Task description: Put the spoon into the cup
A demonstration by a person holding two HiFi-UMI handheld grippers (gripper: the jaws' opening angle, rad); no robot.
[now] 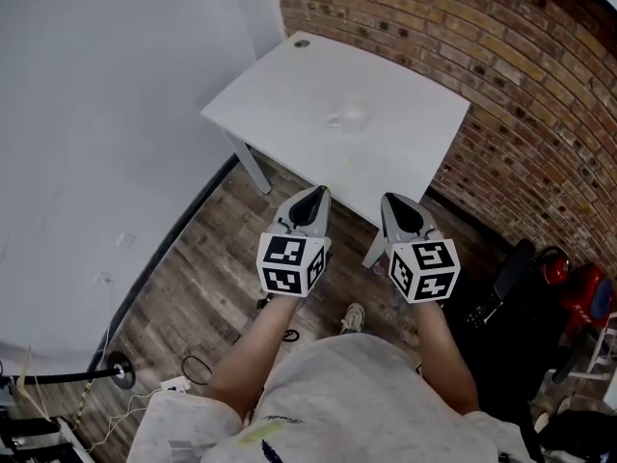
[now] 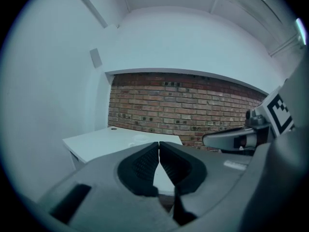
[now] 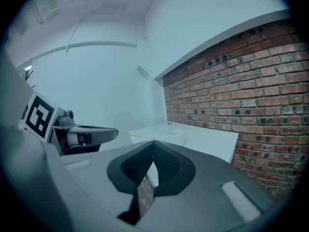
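Distance is the relation that decides your next move: the cup (image 1: 349, 116) stands out on the white bench (image 1: 405, 152), towards its middle, while both grippers hang short of the near edge, over the wooden floor (image 1: 207, 287). In the head view the cup lies straight ahead and roughly between the two, so neither the left gripper (image 1: 310, 201) nor the right gripper (image 1: 397, 210) has a clear advantage in reach. The left gripper view puts the cup (image 2: 140, 137) a little left of the fingertips, faint against the pale top. The right gripper view puts it (image 3: 176, 133) just right of the fingertips and somewhat plainer. On the left gripper (image 2: 159, 144) the fingers (image 2: 145, 163) are pressed together at the tips with nothing between them, and the right gripper (image 3: 153, 143) shows its fingers (image 3: 166, 166) closed and empty in the same way. The spoon is the trouble (pale things on a pale bench barely show). A faint shape beside the cup in the head view may be it, but you cannot tell from here which way its long axis runs. My judgement is that you need to come forward over the bench, find the spoon's handle and line one pair of fingers across it before parting them. The task itself has not begun.
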